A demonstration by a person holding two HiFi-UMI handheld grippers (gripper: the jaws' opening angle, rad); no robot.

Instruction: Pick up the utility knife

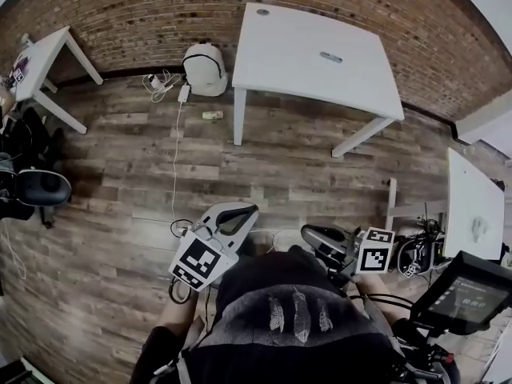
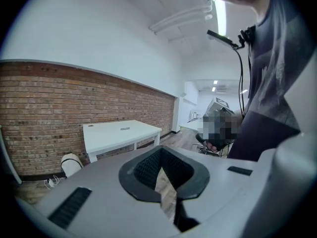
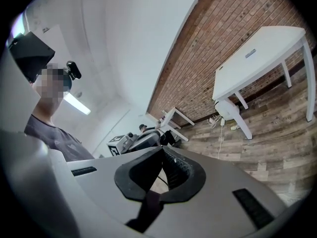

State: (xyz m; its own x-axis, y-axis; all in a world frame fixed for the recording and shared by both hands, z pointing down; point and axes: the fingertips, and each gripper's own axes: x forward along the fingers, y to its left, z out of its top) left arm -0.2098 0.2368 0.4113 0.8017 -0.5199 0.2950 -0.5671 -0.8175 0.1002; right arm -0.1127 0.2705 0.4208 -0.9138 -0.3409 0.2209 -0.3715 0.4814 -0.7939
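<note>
White laminate marks where the job lies. The far table (image 1: 288, 62) stands against the brick wall (image 1: 128, 14), and toward the right of its top lies a small grey oblong, probably the utility knife (image 1: 330, 57), though it is too small to tell for sure.

Nothing of the pick is done yet. The left gripper (image 1: 240, 214) and the right gripper (image 1: 314, 237) are both held near the person's body, well apart from that table. Each gripper view shows the dark pads pressed together with nothing between them. By my reading, what is left is the whole task: cross the wooden floor (image 1: 304, 166), part one pair of jaws, close them on the knife and lift it.

Around the knife the tabletop looks bare, so nothing crowds the grasp. At the foot of the table's left leg sits a white rounded object (image 1: 204, 69) with plugs beside it. A cable (image 1: 174, 158) trails from there over the floor toward the person, just left of the direct route, and could catch a foot. Another white table (image 1: 48, 50) stands far left, a third (image 1: 472, 206) at the right, and a dark screen (image 1: 464, 294) sits near right.
</note>
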